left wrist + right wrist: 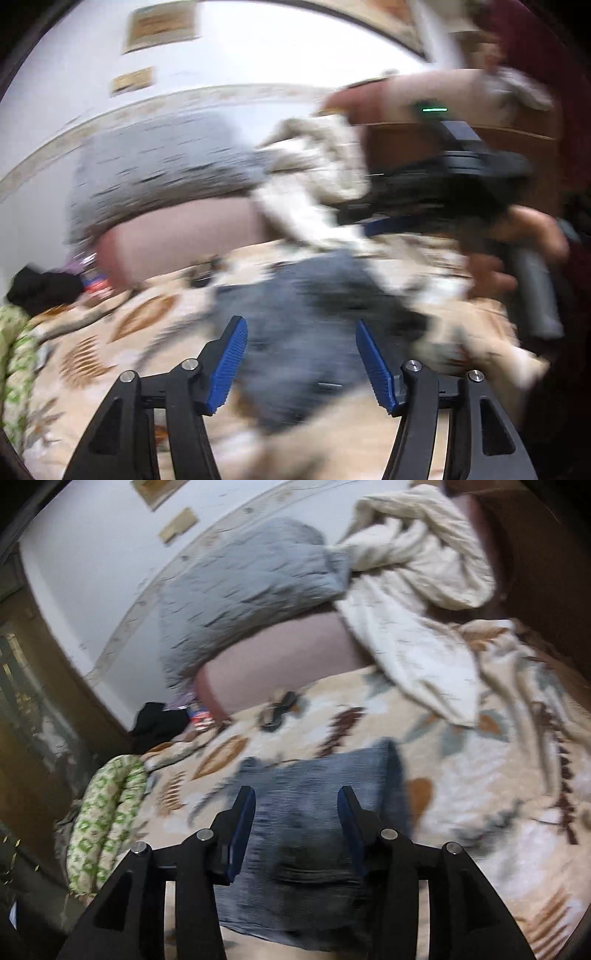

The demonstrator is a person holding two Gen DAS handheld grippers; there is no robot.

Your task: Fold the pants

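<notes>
The pants (314, 834) lie already folded on the bed (480, 775), both the left gripper (301, 363) and right gripper (297, 829) have fingers apart and empty, so probably only smoothing remains.

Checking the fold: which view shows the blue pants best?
The right wrist view: the blue pants lie folded on the patterned bedspread, edges fairly clear. The left wrist view shows them motion-blurred, outline smeared.
</notes>
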